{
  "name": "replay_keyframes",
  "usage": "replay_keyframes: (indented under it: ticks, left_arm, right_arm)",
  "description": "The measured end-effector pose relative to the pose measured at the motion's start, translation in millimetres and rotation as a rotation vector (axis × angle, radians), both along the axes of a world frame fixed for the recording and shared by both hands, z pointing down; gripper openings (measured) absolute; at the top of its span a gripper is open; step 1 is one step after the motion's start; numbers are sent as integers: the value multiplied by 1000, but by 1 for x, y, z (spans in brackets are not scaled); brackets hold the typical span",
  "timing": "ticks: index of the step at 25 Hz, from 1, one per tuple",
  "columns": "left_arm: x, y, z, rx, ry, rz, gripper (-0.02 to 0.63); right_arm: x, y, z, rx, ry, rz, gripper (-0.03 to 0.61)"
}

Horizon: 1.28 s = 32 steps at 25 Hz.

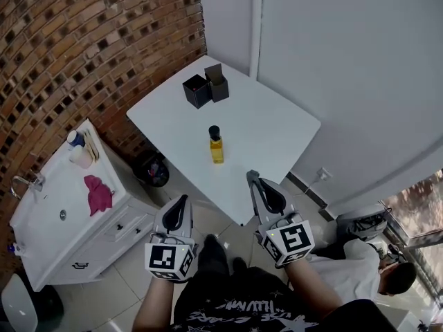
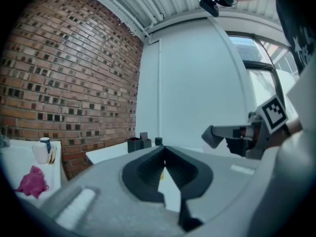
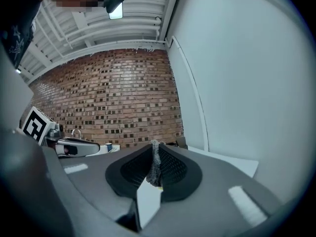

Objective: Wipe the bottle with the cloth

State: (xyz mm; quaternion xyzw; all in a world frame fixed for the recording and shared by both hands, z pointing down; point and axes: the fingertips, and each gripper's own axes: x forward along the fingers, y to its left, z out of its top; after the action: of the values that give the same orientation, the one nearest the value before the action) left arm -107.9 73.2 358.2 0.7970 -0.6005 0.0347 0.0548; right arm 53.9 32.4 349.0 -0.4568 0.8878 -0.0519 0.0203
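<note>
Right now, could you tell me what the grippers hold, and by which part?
Right gripper pinches a grey cloth strip by its edge; left gripper is shut, empty.

We noted table (image 1: 277,126) top: white, smooth, matt. Bottle (image 1: 217,146) body: clear, glossy; we could not tell glass from plastic. Cap: black, matt. Cloth (image 3: 156,164) pinched in right gripper (image 3: 154,146): grey, coarse, nubby weave. We recorded left gripper (image 2: 163,151) shell as grey matt plastic; pads black, ribbed. Brick wall (image 1: 83,40): rough, unglazed. Pink rag (image 1: 98,194): soft fabric, crumpled. Washstand (image 1: 41,213) top: white, smooth. Floor tiles (image 1: 131,275): pale, with slight sheen.
</note>
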Motion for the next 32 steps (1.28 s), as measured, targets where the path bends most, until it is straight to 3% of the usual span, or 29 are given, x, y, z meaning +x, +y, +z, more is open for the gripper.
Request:
replay_keyframes:
  ticks: [10,18,24,32]
  left_arm:
    - [-22,-81,17,-8,14,143,5]
    - [-49,-108,31,-63,40,208,5]
    - [-52,-118,44,-101,41,212,5]
    - [-42,-125,49,-109,58,189,5]
  right_arm:
    - [-50,-64,-6,9,40,71,40]
    - [-95,-118,-10,8,176,45,40]
    - [-102,-146,3,-14,230,17,41]
    - [-109,-134,7,-22,260,-85,41]
